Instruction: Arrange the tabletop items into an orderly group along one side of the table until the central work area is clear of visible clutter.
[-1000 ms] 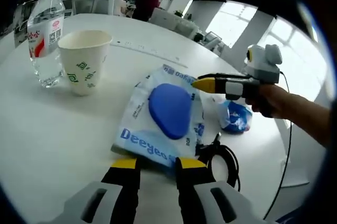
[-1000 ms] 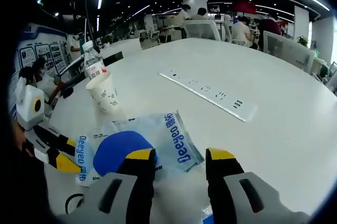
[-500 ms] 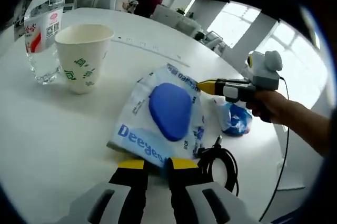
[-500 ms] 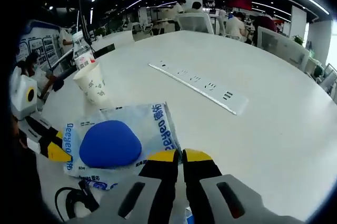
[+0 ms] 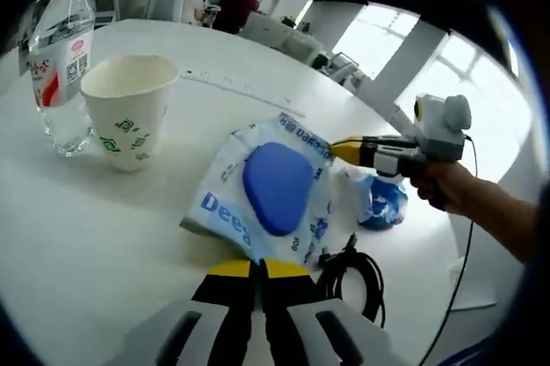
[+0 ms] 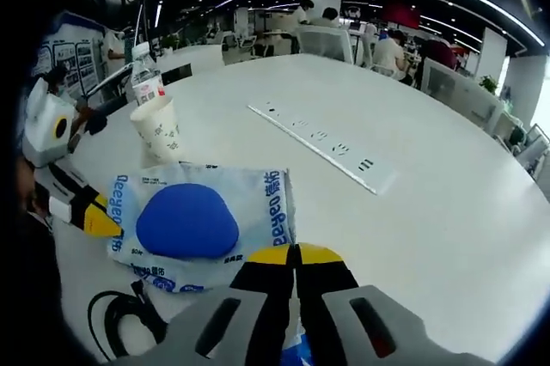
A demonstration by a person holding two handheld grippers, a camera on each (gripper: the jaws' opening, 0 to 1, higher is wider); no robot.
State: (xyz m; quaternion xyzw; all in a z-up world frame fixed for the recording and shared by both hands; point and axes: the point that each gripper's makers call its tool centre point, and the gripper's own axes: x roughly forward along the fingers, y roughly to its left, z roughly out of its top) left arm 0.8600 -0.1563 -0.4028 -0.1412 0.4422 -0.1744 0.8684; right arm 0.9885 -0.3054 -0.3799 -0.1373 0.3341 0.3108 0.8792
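Observation:
A white Deeyeo packet (image 5: 271, 190) with a blue oval patch lies in the middle of the white table (image 5: 103, 237). My left gripper (image 5: 259, 268) is shut on its near edge, jaws pressed together. My right gripper (image 5: 344, 149) comes in from the right and pinches the packet's far corner. In the right gripper view the packet (image 6: 193, 220) lies just ahead of my right gripper (image 6: 294, 254), which is shut on its edge. The left gripper (image 6: 90, 216) holds the opposite side. A paper cup (image 5: 127, 112) and a water bottle (image 5: 56, 65) stand upright beyond the packet.
A coiled black cable (image 5: 352, 271) lies beside the packet, and a small blue-and-white pouch (image 5: 378, 201) sits under the right gripper. A long white power strip (image 6: 322, 144) runs across the table farther out. A person's hand (image 5: 455, 194) holds the right gripper. Office chairs and people stand behind.
Both grippers went from open to shut, closing on opposite edges of the packet. The packet has shifted slightly between them.

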